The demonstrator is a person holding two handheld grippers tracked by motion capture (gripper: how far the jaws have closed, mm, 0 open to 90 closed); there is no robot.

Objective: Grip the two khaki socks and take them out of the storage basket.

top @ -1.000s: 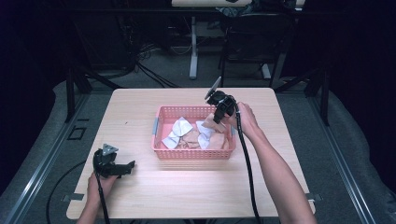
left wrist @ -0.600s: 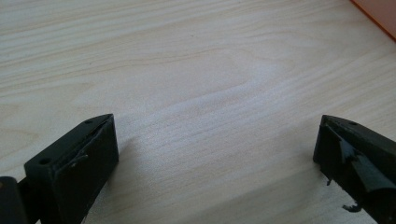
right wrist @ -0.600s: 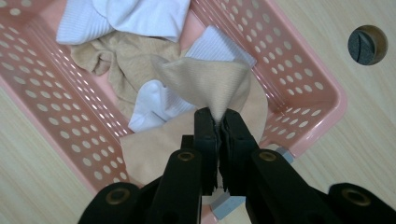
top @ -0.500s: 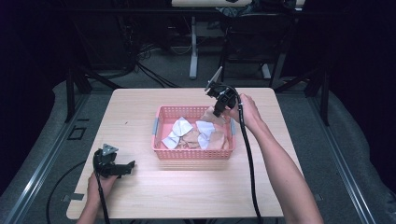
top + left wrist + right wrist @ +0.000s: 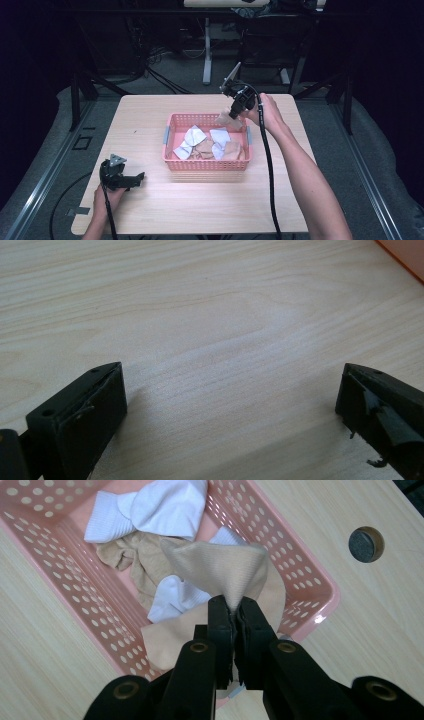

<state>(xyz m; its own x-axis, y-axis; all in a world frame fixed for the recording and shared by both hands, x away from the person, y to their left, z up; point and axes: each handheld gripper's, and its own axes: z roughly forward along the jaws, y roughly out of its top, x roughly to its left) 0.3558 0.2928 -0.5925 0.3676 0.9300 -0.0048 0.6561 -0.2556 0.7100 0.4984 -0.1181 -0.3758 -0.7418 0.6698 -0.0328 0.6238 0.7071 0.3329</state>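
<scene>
The pink basket (image 5: 320, 587) is cut off at twelve o'clock in the right gripper view. The right tool (image 5: 235, 611) is clenched on a beige sock (image 5: 220, 570); the left tool (image 5: 230, 405) gapes wide over bare tabletop (image 5: 210, 315).

— Any writing you can make out from here?
— None. The pink basket (image 5: 207, 165) carries no label, the socks (image 5: 170, 505) no brand or print.
— And the table (image 5: 150, 200)?
— Plain wood grain, no numbers or signs. Nothing to read on either hand-held gripper.
</scene>
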